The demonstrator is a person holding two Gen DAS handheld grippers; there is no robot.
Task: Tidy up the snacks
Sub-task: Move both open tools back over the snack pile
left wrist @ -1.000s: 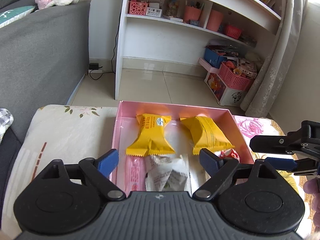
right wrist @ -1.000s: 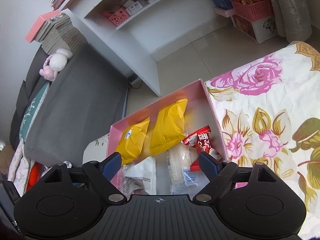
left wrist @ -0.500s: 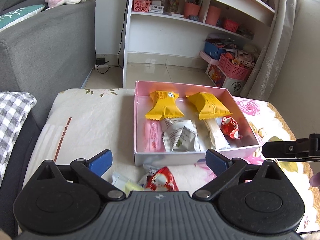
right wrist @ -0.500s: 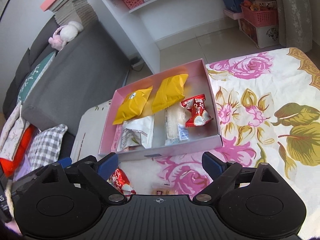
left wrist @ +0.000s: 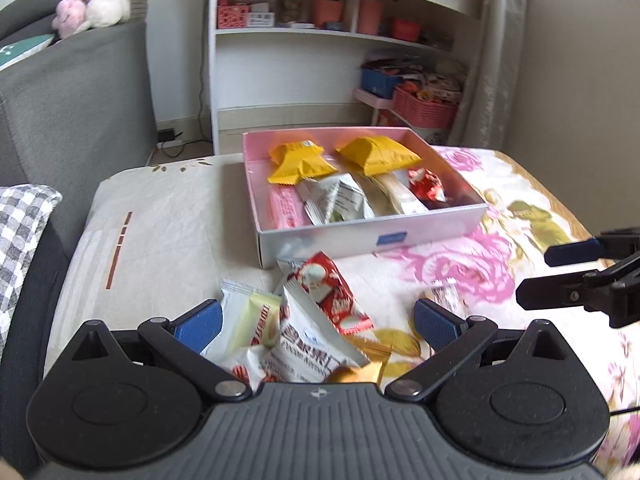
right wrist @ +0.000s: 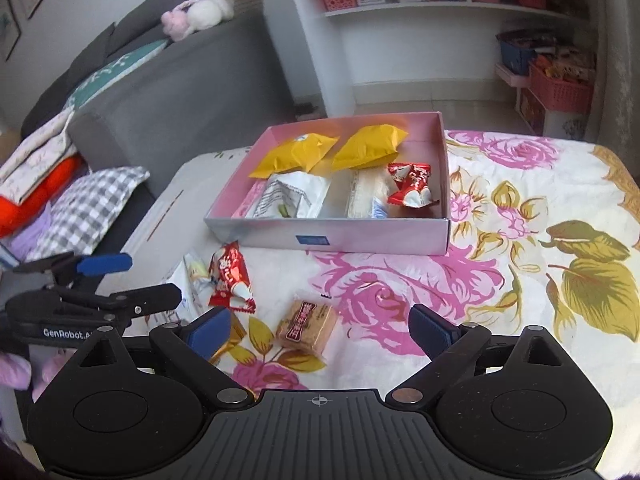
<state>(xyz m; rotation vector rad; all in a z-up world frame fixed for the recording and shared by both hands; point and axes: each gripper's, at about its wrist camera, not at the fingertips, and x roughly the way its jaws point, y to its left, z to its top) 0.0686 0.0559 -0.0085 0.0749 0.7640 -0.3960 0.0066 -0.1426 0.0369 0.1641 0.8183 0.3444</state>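
A pink box point(left wrist: 360, 236) point(right wrist: 344, 236) on the flowered cloth holds two yellow packets point(left wrist: 300, 162) point(right wrist: 298, 154), a white packet point(left wrist: 336, 200), a pink bar and a red candy point(right wrist: 412, 184). Loose snacks lie in front of it: a red packet point(left wrist: 328, 292) point(right wrist: 230, 276), white packets point(left wrist: 308, 344) and a brown biscuit pack point(right wrist: 306, 326). My left gripper point(left wrist: 318, 322) is open over the loose pile. My right gripper point(right wrist: 320, 326) is open just above the brown biscuit pack.
A grey sofa point(right wrist: 168, 92) with a checked pillow point(right wrist: 88, 208) stands at the left. A white shelf unit point(left wrist: 320, 60) and pink baskets point(left wrist: 424, 108) stand behind the table. The flowered cloth point(right wrist: 540, 240) spreads to the right.
Both grippers have pulled back from the box toward the near side of the table. The loose snacks have come into view between the fingers. Both stay open.
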